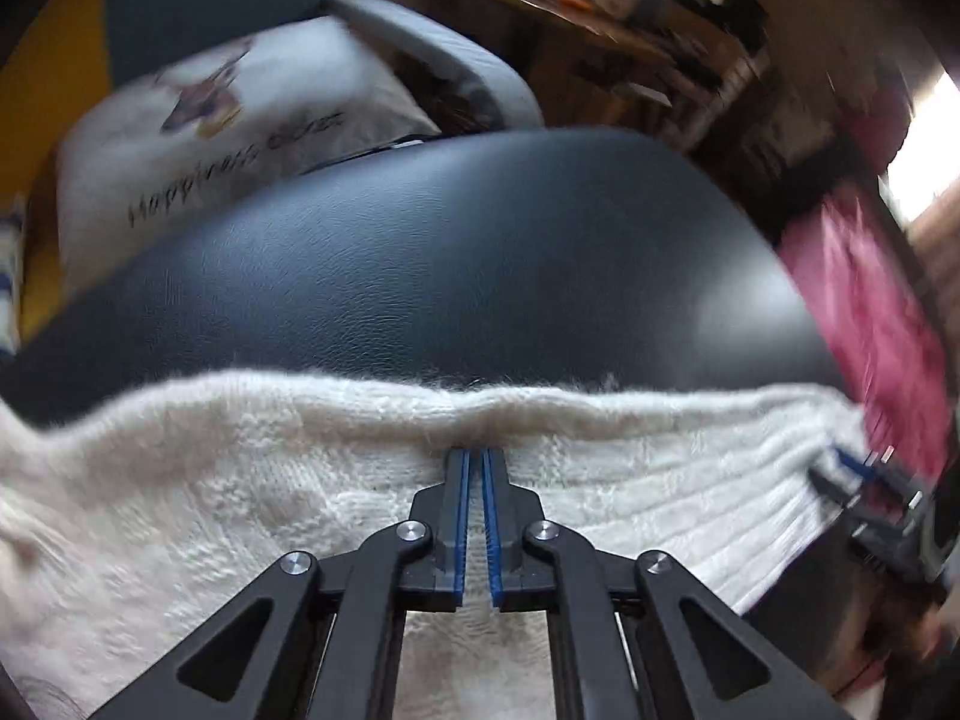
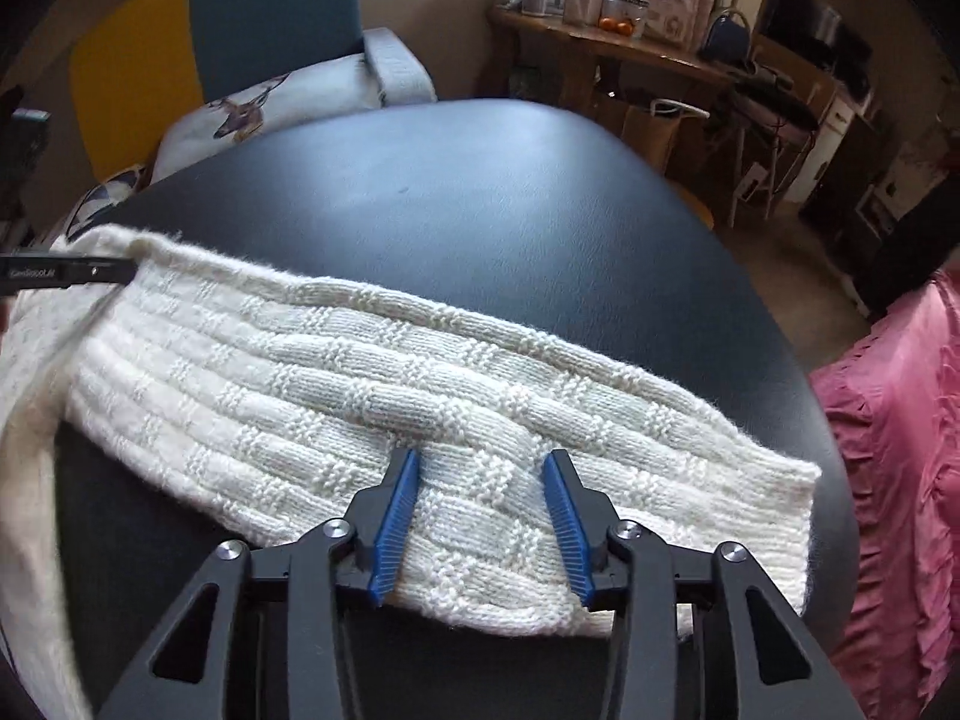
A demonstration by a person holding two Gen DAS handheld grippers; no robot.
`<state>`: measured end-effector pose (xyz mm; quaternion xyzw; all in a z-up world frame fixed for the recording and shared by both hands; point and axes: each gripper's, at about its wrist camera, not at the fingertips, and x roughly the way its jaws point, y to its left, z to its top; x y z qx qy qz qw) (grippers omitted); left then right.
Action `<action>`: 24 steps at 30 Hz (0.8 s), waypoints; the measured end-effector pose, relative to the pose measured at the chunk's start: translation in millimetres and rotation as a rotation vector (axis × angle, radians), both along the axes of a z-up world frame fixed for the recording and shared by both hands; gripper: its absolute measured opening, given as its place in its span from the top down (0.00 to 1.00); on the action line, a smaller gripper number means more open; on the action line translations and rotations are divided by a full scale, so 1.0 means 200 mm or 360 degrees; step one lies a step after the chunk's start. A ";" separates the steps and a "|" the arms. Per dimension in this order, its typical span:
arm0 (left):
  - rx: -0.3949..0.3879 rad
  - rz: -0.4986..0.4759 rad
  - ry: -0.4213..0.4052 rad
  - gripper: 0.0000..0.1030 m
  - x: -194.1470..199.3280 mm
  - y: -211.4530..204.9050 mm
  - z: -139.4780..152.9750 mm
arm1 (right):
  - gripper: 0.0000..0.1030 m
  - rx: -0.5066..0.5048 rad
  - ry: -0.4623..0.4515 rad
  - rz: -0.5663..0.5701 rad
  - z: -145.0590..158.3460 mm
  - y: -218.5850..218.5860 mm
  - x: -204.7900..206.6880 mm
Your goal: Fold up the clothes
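A cream knitted sweater (image 2: 384, 384) lies on a black leather table (image 2: 480, 198), one sleeve stretched across it. My left gripper (image 1: 477, 456) is shut on the sweater's (image 1: 240, 480) upper edge; in the right wrist view it (image 2: 129, 269) shows at the left, holding the knit near the sleeve's far end. My right gripper (image 2: 483, 459) is open, its blue pads (image 2: 393, 528) just above the sleeve near its cuff end; it (image 1: 840, 468) shows in the left wrist view at the right edge.
An armchair with a white printed cushion (image 1: 222, 138) stands behind the table (image 1: 480, 252). A pink cloth (image 2: 900, 450) hangs at the right. A cluttered wooden desk (image 2: 612, 42) stands at the back right.
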<state>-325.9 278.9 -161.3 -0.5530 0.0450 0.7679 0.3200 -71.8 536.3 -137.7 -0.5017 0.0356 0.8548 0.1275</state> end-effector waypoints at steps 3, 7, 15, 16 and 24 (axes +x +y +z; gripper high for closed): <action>0.0033 0.0041 -0.0015 0.95 0.00 -0.01 0.00 | 0.56 0.0087 -0.0032 0.0015 -0.01 0.00 -0.12; 0.0107 0.0100 -0.0026 0.93 0.01 -0.11 0.08 | 0.55 0.0046 0.0035 -0.0023 0.04 0.02 -0.16; 0.0288 0.0146 0.0044 0.90 0.20 -0.47 0.22 | 0.42 -0.1194 0.0356 0.0148 0.10 -0.27 0.02; 0.0310 0.0137 0.0055 0.90 0.25 -0.50 0.23 | 0.42 -0.1310 0.0359 0.0123 0.06 -0.32 0.02; 0.0278 0.0051 0.0039 0.90 0.50 -0.60 0.14 | 0.42 -0.1525 0.0331 -0.0101 -0.16 -0.65 -0.10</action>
